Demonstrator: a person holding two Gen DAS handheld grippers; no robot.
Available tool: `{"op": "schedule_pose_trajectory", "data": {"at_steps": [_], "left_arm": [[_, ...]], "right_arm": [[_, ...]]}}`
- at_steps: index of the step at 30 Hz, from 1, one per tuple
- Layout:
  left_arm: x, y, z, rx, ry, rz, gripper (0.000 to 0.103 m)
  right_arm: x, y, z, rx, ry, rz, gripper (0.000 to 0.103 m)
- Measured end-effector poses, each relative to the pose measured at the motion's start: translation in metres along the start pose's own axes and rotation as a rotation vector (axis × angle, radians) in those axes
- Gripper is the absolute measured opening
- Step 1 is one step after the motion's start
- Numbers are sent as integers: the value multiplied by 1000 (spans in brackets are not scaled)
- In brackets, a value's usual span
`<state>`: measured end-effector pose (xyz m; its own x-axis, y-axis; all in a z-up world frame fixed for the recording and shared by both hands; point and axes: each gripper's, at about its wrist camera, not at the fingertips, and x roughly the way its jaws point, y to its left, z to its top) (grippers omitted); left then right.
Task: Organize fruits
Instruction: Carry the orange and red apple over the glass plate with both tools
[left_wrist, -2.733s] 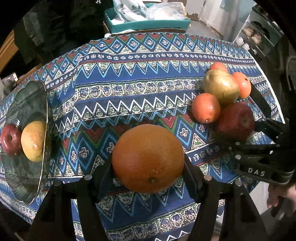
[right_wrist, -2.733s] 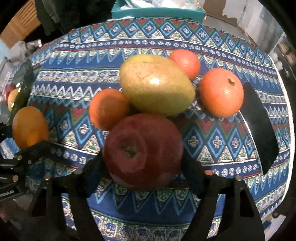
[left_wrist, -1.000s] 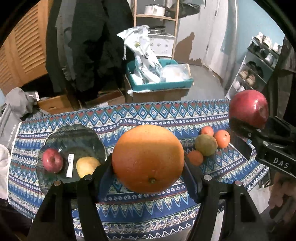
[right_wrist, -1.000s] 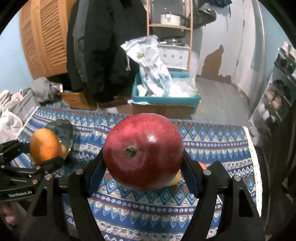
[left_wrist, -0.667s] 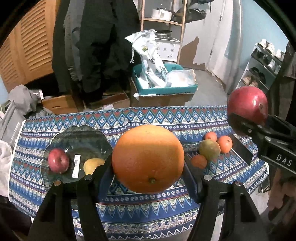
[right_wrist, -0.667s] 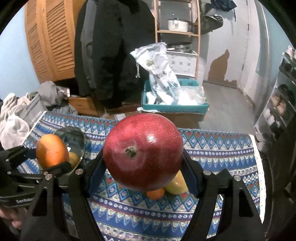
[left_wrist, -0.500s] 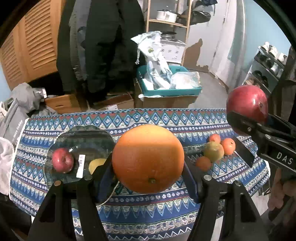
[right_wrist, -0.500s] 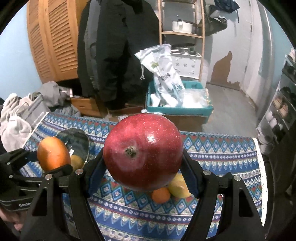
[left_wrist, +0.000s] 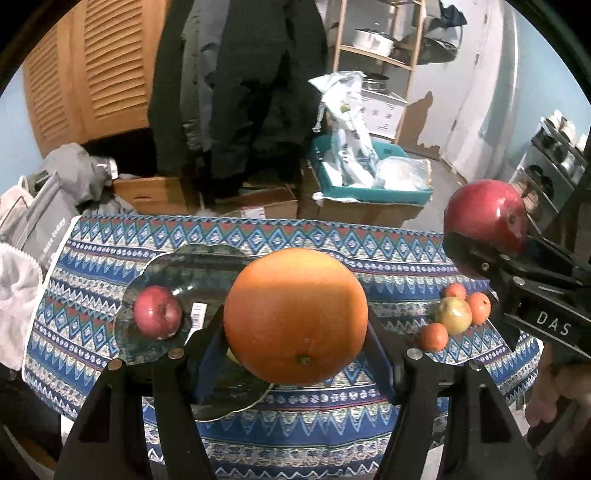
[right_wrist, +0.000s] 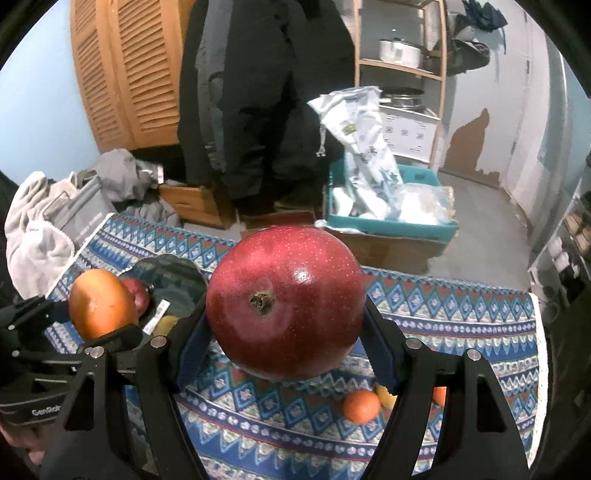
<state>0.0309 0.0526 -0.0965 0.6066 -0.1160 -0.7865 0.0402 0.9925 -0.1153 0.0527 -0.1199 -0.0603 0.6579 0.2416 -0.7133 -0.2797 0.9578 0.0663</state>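
My left gripper (left_wrist: 295, 332) is shut on a large orange (left_wrist: 295, 315) and holds it high above the table; it also shows in the right wrist view (right_wrist: 101, 308). My right gripper (right_wrist: 286, 325) is shut on a big red pomegranate (right_wrist: 286, 302), also high above the table and seen at the right of the left wrist view (left_wrist: 485, 218). A dark glass plate (left_wrist: 207, 269) on the left of the table holds a red apple (left_wrist: 157, 312) and a yellow fruit mostly hidden behind the orange. A mango (left_wrist: 454, 314) and small oranges (left_wrist: 433, 336) lie at the table's right.
The table carries a blue patterned cloth (left_wrist: 388, 258). Behind it stand cardboard boxes (left_wrist: 258, 206), a teal bin with bags (left_wrist: 369, 184), hanging dark coats, and a shelf with pots. Grey and white clothes (left_wrist: 44, 206) lie at the left.
Both grippers lifted their fruit off the table and rose high. Over the last second the view has drifted left, so the plate sits nearer the middle under the orange.
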Motion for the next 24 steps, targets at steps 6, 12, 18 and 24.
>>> {"op": "schedule_pose_trajectory", "data": {"at_steps": [6, 12, 18, 24], "left_arm": [[5, 28, -2, -50, 13, 28, 69], [16, 57, -6, -103, 40, 61, 69], [30, 83, -12, -144, 71, 93, 69], [49, 110, -23, -196, 121, 132, 69]], "right_arm": [[22, 25, 8, -24, 22, 36, 74], [53, 50, 11, -46, 59, 72, 74], [85, 72, 11, -61, 112, 106, 74], [112, 89, 7, -86, 167, 127, 74]]}}
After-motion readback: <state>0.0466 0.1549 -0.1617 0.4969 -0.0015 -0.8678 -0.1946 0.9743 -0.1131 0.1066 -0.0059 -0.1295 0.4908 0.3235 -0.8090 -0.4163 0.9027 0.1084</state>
